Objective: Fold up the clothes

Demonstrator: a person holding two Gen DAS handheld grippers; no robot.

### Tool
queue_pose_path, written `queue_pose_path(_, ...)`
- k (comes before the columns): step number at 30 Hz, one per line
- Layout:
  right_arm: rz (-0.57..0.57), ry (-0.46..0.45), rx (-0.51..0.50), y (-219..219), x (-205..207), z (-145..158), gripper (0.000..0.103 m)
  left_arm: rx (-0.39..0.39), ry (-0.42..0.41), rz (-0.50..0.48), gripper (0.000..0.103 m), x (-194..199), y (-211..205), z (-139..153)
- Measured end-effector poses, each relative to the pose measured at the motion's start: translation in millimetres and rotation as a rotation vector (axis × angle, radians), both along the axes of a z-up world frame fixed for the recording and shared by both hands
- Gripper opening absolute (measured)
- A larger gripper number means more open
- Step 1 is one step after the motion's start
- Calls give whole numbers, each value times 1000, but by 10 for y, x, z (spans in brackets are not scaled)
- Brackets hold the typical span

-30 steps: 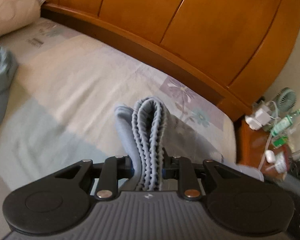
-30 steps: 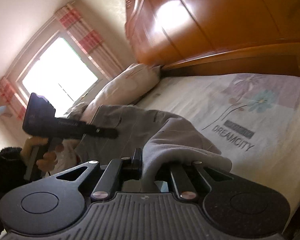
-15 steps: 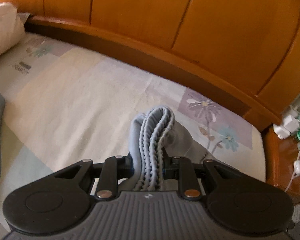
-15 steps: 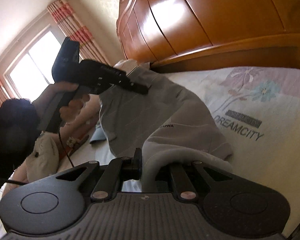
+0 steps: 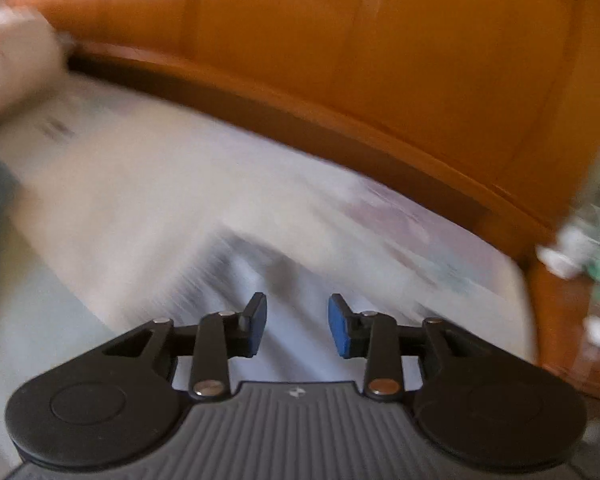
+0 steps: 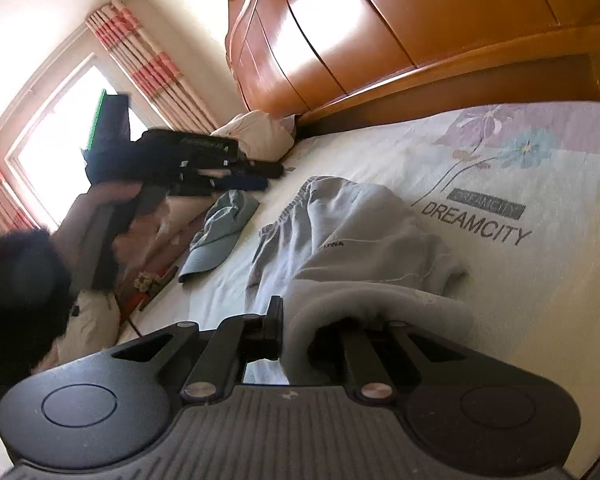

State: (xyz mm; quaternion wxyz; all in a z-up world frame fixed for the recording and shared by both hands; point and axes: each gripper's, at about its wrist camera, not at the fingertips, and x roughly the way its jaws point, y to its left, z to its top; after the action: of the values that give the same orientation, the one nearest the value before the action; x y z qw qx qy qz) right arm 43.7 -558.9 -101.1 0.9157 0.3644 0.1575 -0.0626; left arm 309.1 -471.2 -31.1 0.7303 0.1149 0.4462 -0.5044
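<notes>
Grey garment [image 6: 352, 232] on bed | right gripper [image 6: 316, 332] jaws clamp its fold | left gripper [image 5: 297, 326] jaws apart, empty, view blurred

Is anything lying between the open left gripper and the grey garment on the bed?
Nothing visible does. The left gripper is open with only blurred grey garment beyond it. The blue cap lies beside the garment, apart from it. The right gripper is shut on the garment's edge.
</notes>
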Motion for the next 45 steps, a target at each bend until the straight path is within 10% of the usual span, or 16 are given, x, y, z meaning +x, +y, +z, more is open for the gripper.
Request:
queue_pose_path(8, 63, 58, -12, 59, -305, 77, 57, 42, 101, 17, 38, -70, 107, -421)
queue_pose_path(13, 7, 203, -350, 162, -531, 183, 82, 44, 96, 14, 41, -62, 116, -439)
queue_pose_path(18, -6, 336, -653, 251, -219, 71, 84, 50, 88, 8, 44, -145, 93, -421)
queue_pose_path(29, -267, 437, -892, 91, 71, 62, 84, 41, 88, -69, 48, -285, 153, -327)
queue_pose_path(39, -395, 421, -686, -75, -561, 220, 85, 30, 59, -78, 50, -346, 233, -261)
queue_pose_path(45, -109, 215, -209, 78, -826, 171, 85, 34, 51, -79, 52, -425, 306, -191)
